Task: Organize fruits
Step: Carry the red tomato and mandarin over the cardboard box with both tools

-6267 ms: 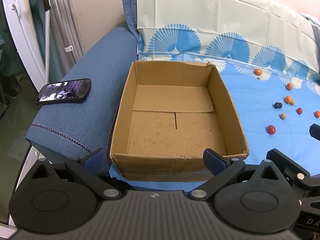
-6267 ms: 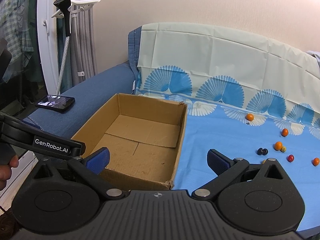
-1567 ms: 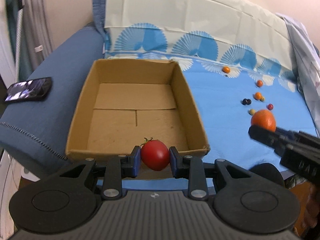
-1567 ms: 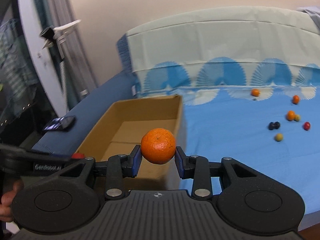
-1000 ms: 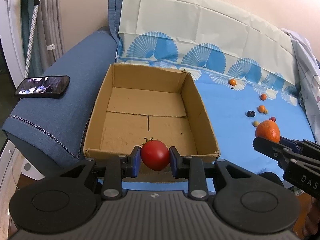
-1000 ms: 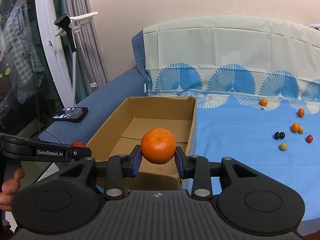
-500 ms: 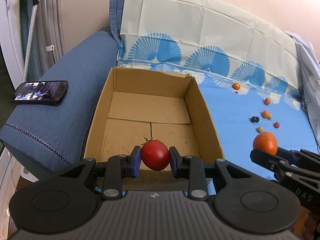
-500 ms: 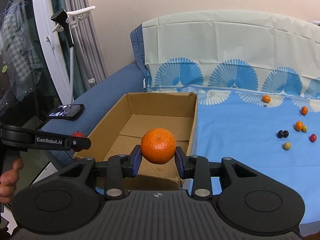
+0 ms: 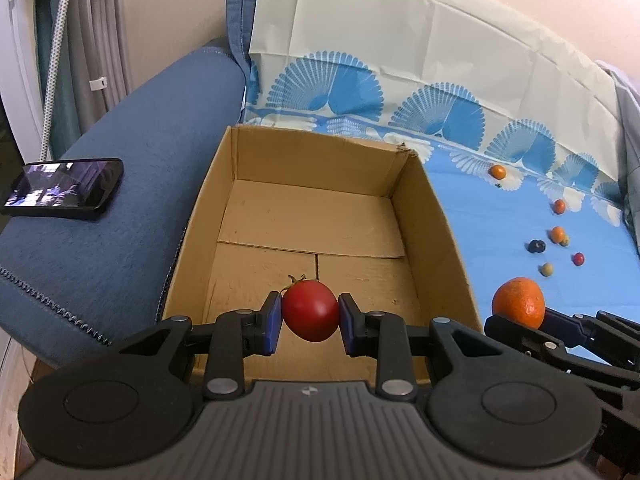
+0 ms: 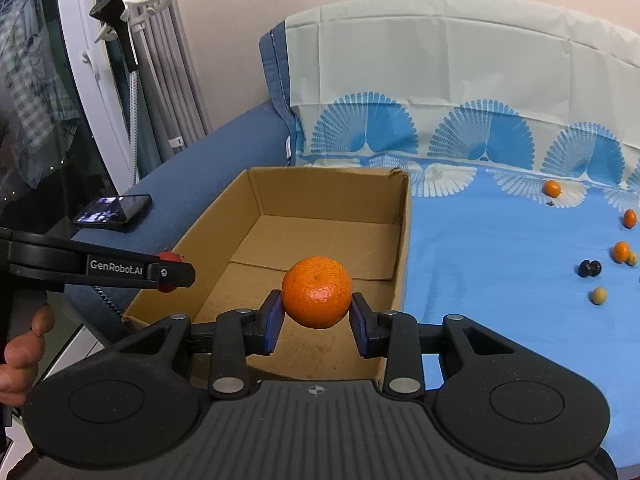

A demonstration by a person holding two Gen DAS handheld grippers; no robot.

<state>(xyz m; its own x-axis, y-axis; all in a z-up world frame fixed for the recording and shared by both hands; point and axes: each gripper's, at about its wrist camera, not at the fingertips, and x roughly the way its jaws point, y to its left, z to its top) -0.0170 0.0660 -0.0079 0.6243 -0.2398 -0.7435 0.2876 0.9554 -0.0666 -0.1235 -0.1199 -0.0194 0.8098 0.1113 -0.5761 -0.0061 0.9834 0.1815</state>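
Observation:
My left gripper (image 9: 310, 316) is shut on a red tomato (image 9: 310, 311) and holds it above the near end of an empty cardboard box (image 9: 448, 240). My right gripper (image 10: 317, 312) is shut on an orange mandarin (image 10: 317, 297) above the box's near right corner (image 10: 404, 248). The mandarin also shows in the left wrist view (image 9: 518, 301), right of the box. The tomato peeks out behind the left gripper in the right wrist view (image 10: 168, 257). Several small fruits lie on the blue sheet: oranges (image 10: 552, 188) (image 10: 621, 251), dark berries (image 10: 590, 268), a red one (image 9: 578, 258), a pale one (image 10: 599, 295).
The box sits on a sofa covered with a blue fan-patterned sheet (image 10: 500, 248). A phone (image 9: 64, 189) lies on the blue armrest (image 9: 120, 168) left of the box. A window frame and curtain (image 10: 120, 80) stand at the far left.
Both grippers have moved forward toward the box, holding their fruits. The tomato now hangs over the box's near floor, and the mandarin is nearer the box's right wall.

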